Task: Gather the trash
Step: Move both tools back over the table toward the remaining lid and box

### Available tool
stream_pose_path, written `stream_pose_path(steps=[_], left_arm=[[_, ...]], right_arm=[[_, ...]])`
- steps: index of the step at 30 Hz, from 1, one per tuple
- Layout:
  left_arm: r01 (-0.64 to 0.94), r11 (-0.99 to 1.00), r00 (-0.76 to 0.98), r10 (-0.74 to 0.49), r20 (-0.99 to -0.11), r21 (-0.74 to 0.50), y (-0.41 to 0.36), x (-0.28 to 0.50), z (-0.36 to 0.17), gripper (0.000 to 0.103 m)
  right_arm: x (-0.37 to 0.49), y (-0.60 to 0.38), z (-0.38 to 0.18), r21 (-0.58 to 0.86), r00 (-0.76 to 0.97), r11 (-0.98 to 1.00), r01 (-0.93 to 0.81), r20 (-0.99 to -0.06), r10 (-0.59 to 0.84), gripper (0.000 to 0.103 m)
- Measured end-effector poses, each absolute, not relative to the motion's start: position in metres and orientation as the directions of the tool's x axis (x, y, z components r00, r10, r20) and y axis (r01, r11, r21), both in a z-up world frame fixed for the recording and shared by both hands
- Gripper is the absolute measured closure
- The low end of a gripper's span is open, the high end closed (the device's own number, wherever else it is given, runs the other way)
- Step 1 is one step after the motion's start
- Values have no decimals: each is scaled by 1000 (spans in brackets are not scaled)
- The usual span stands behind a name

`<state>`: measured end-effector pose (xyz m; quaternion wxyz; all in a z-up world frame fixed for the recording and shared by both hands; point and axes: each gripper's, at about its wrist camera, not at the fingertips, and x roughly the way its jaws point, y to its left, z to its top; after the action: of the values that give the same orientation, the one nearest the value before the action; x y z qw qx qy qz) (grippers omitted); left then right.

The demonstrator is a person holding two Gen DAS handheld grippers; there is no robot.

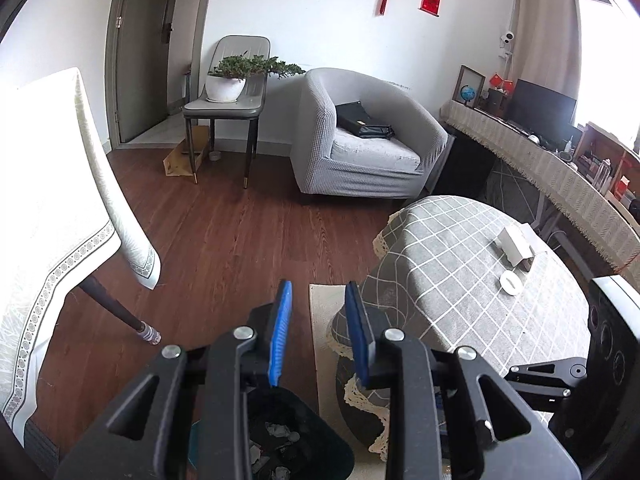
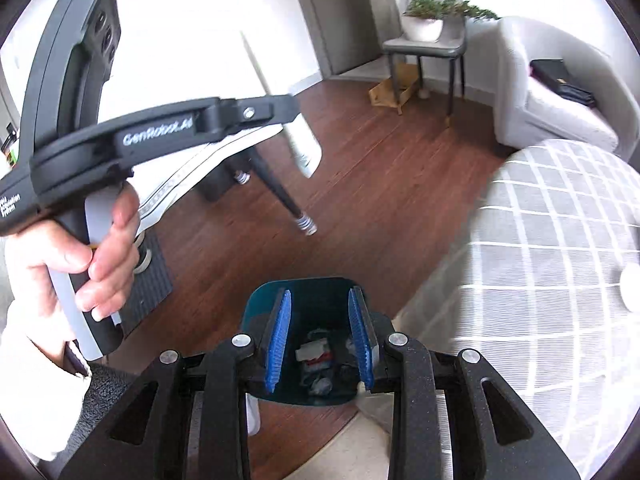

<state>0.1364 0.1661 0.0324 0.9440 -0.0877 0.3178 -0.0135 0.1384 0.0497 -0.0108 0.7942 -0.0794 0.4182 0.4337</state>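
Trash bin [image 2: 304, 344], teal, sits on the wood floor at six o'clock under the right gripper [image 2: 320, 336], whose jaws stand apart and empty above crumpled scraps [image 2: 316, 356] inside. The left gripper [image 1: 318, 332] also has its jaws apart, holding nothing. Next pickup likely calls for reaching toward the checked tabletop [image 1: 460, 280] at three o'clock; "GenRobot.AI" is legible on the left gripper's body.
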Motion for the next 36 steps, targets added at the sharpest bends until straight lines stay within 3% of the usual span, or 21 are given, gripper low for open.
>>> stream_pose_path(steps=[3, 7, 22, 23, 25, 31, 36], left_arm=[[-5, 984, 802, -101, -589, -176, 152, 145, 35, 70], [48, 977, 804, -161, -573, -207, 128, 161, 40, 57], [254, 947, 736, -321, -597, -196, 40, 213, 33, 34], [265, 945, 731, -325, -600, -190, 33, 216, 32, 34], [287, 939, 719, -342, -605, -189, 22, 220, 30, 32], [355, 916, 665, -389, -638, -189, -10, 230, 15, 29], [402, 897, 633, -415, -654, -181, -38, 236, 6, 28]], right_arm=[[151, 29, -8, 220, 319, 648, -729, -729, 606, 73], [167, 2, -1, 179, 387, 700, -691, -727, 567, 73], [231, -103, 16, 124, 563, 868, -481, -715, 415, 73], [237, -108, 16, 121, 570, 874, -470, -714, 406, 72], [242, -116, 16, 111, 585, 888, -446, -715, 383, 59], [253, -153, 8, 50, 640, 938, -344, -719, 273, 50], [261, -184, 4, 112, 638, 953, -281, -720, 273, 47]])
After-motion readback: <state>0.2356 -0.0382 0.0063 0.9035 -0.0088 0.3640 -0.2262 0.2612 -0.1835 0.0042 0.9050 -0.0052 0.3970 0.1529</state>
